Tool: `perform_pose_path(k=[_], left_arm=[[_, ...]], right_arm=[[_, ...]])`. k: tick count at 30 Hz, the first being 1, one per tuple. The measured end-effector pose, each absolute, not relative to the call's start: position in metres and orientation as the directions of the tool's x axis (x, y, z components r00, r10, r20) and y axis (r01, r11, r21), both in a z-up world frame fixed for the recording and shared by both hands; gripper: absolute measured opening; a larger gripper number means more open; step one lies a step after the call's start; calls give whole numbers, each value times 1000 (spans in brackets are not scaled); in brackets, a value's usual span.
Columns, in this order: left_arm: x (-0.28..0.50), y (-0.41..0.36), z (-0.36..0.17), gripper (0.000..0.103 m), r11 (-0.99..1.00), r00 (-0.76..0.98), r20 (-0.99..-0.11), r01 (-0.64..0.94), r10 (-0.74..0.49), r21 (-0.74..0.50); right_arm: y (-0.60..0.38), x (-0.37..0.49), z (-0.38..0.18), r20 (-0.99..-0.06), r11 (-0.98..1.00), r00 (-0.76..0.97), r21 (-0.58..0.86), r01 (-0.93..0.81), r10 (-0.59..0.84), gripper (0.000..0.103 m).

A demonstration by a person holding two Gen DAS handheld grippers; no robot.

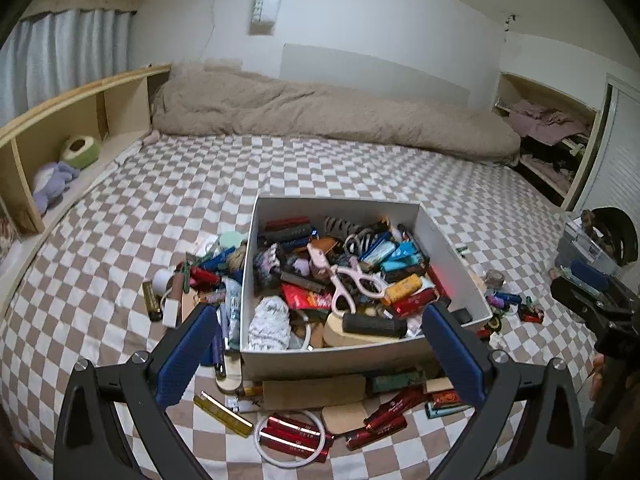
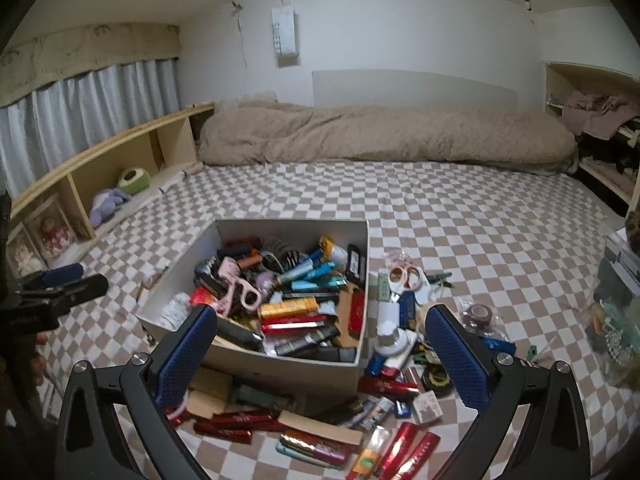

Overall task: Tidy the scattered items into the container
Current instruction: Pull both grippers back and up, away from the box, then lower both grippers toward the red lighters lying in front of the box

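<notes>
White box (image 1: 448, 240) brims on the checkered bedspread (image 1: 320, 164); both grippers' jaws gape wide, empty.

- The white box (image 1: 448, 248) hides whatever lies under its heap; labels on the red packets (image 1: 296, 434) at 6 o'clock are too small to read.
- The clear bin (image 2: 620, 280) at 3 o'clock is cut by the frame edge.
- The left gripper (image 2: 64, 280), at 9 o'clock, shows only partly.

Clutter (image 2: 384, 364) around heaped box (image 2: 296, 364)
</notes>
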State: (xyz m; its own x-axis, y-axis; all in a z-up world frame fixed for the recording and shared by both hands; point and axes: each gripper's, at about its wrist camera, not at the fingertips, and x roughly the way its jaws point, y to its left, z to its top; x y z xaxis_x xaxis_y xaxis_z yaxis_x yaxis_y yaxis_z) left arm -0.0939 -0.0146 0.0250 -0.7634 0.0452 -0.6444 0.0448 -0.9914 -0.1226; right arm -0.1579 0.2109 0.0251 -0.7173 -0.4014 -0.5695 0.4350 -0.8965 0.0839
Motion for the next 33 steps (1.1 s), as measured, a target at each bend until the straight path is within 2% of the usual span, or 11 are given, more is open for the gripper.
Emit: perform_pose_path(k=[9,17,33], left_arm=[[-91,-26,-9,103,-995,-686,-727,46,29,-83],[-91,-27,-51,103,-998,-573,-819,31,34,-63],[-89,-24,-112,103,-998,-382,-922,6,56,-63]], right_arm=[[224,-165,-3,-657,-906,-662,77,417,-361,103],[239,-172,-39,-747,-905,-534,221,363,-397,103],[240,-165,-96,-866,-909,-351,235,346,-357,103]])
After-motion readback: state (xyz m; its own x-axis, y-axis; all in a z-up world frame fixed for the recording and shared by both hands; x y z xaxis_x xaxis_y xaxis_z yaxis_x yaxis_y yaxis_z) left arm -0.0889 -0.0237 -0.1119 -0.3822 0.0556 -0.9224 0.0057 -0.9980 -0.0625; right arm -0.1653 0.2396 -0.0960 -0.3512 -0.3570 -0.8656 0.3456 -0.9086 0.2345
